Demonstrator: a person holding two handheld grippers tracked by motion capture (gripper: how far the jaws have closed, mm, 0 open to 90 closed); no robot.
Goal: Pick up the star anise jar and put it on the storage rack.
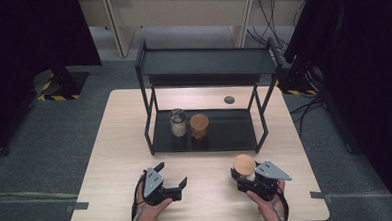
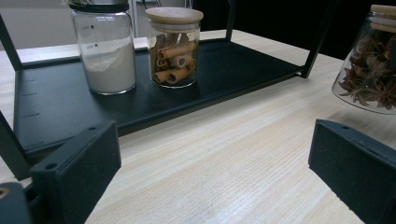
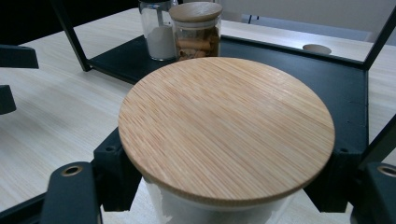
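From the high view, we hold one tool in each hand at the near edge of the light wooden table (image 1: 116, 159). Our landmark is the black metal two-level shelf rack (image 1: 204, 62) standing in the middle of the table. In front of the rack, to the left, the left gripper (image 1: 173, 177) rests low with its jaws spread wide and nothing between them. In front of the rack, to the right, the right gripper (image 1: 243, 176) squeezes the glass jar with the round wooden lid (image 1: 244, 165). On the rack's bottom tray stand a glass jar of white powder with a dark lid (image 1: 177, 122) and, just beside it, a glass jar of brown rolled sticks with a wooden lid (image 1: 199, 125). A small round hole (image 1: 229, 99) sits in the table behind the rack. Grey floor lies all around, and cables (image 1: 267, 17) hang at the back wall.

From the left gripper view, we see the two black jaws far apart over bare wood. The powder jar (image 2: 108, 51) and the stick jar (image 2: 174, 46) stand on the rack's tray. To the right of the rack, the held jar (image 2: 369, 70) leans over, and it has brown star-shaped spices inside.

From the right gripper view, the jaws press on both sides of the held jar, just under its wooden lid (image 3: 226, 126). The rack's tray (image 3: 336, 88) lies just behind it.
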